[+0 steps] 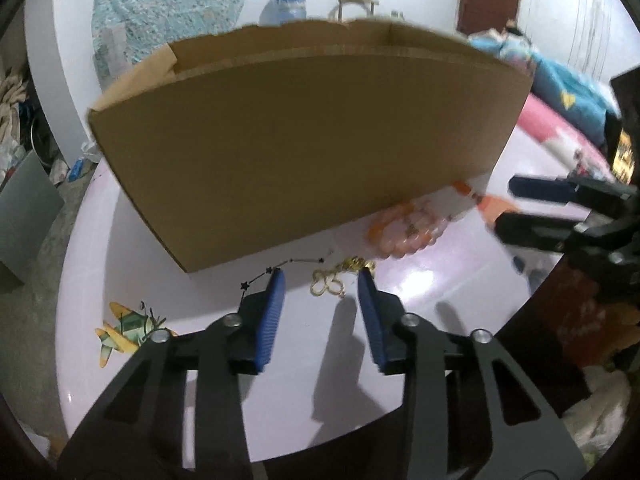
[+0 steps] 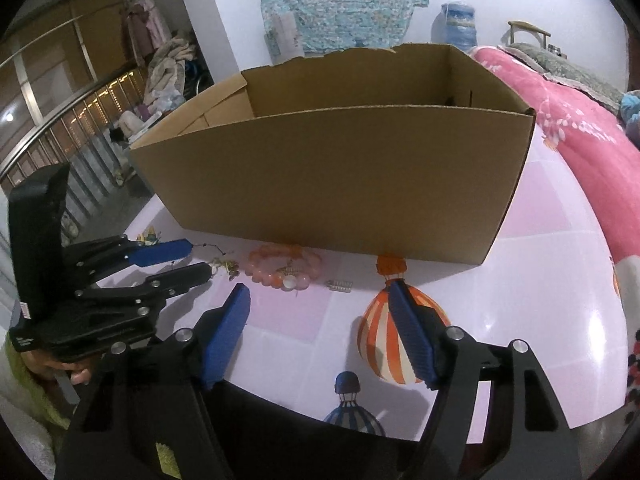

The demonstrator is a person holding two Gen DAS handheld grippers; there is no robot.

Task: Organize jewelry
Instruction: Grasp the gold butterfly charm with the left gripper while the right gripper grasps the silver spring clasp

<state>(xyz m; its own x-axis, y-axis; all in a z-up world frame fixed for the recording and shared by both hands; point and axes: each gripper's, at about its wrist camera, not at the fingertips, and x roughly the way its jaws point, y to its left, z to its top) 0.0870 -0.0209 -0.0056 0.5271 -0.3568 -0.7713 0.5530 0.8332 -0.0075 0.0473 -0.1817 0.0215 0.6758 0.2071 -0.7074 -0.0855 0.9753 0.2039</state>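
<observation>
**A:** Start with what's closest. Why is the left gripper (image 1: 320, 280) down so low in front of the cardboard box (image 1: 304, 152)?

**B:** It's lined up on the gold chain (image 1: 328, 286), which lies on the table (image 1: 440, 300) just short of the box's near wall. The blue pads sit either side of it with a gap showing, so the jaws are partly open and holding nothing; the pads aren't pressing on the chain. My guess is it means to pinch the chain there.

**A:** And the right gripper (image 2: 320, 292)?

**B:** Wider apart, empty too. It hangs over the printed balloon picture on the tabletop, near the box's front wall, pointing toward the small silver clip (image 2: 340, 286). Likely waiting, or picking its own piece.

**A:** What else is laid out before the box?

**B:** A pink bead bracelet (image 2: 285, 267), between the chain and the silver clip, close to the box's base. Left of the chain a thin black star-bead strand (image 1: 280, 270) runs along the base; the left pad's tip overlaps it, though I can't tell if they touch.

**A:** Why all in a row there?

**B:** Probably staged for short lifts over the wall. The box stands open-topped, and I see no jewelry inside it.

**A:** Risk?

**B:** The chain is thin and flat; pads could slide off.
</observation>
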